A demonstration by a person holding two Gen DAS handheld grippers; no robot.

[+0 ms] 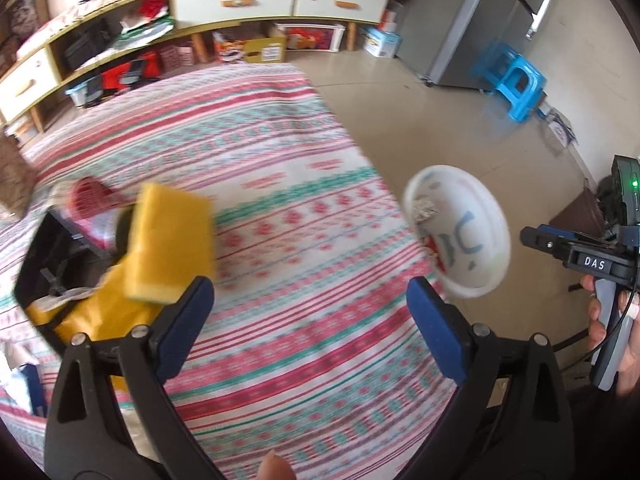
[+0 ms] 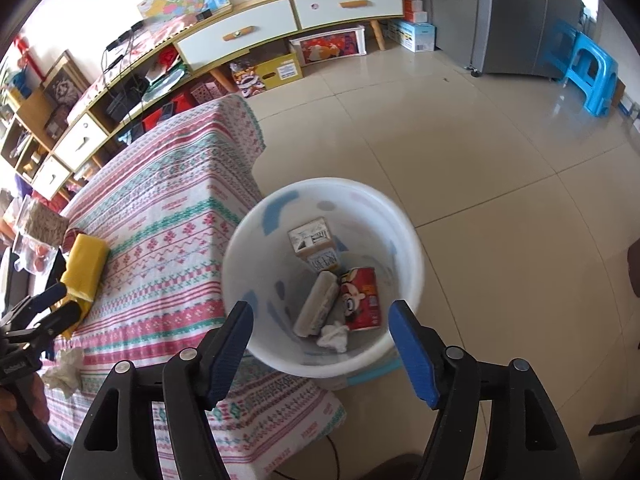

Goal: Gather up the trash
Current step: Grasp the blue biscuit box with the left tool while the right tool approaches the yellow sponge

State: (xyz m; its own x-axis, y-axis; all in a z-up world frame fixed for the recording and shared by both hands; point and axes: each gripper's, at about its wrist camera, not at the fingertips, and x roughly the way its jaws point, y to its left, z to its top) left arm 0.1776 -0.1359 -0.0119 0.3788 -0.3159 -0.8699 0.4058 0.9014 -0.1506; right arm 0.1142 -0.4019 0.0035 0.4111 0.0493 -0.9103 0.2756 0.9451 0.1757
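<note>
Tablecloth [image 2: 168, 208] striped pink/green, white bin [image 2: 248, 240] beside on tiled floor [image 2: 500, 160]

1. My left wrist camera rides behind my left gripper [image 1: 310, 320] and looks steeply down along its two fingers onto the patterned tablecloth [image 1: 280, 208], close over the table's near part; the picture is blurred.
2. It faces the table's far edge, with the low cabinet [image 1: 240, 0] beyond it and the floor off the table's right edge.
3. My right wrist camera sits behind my right gripper [image 2: 320, 344] and looks steeply down, close above the white bin [image 2: 320, 364] that stands on the floor by the table's right edge.
4. Both views share the tablecloth, the bin, the cabinet, the blue stool [image 1: 516, 84] and the yellow sponge [image 2: 86, 264]; each also catches the other gripper at its edge.
</note>
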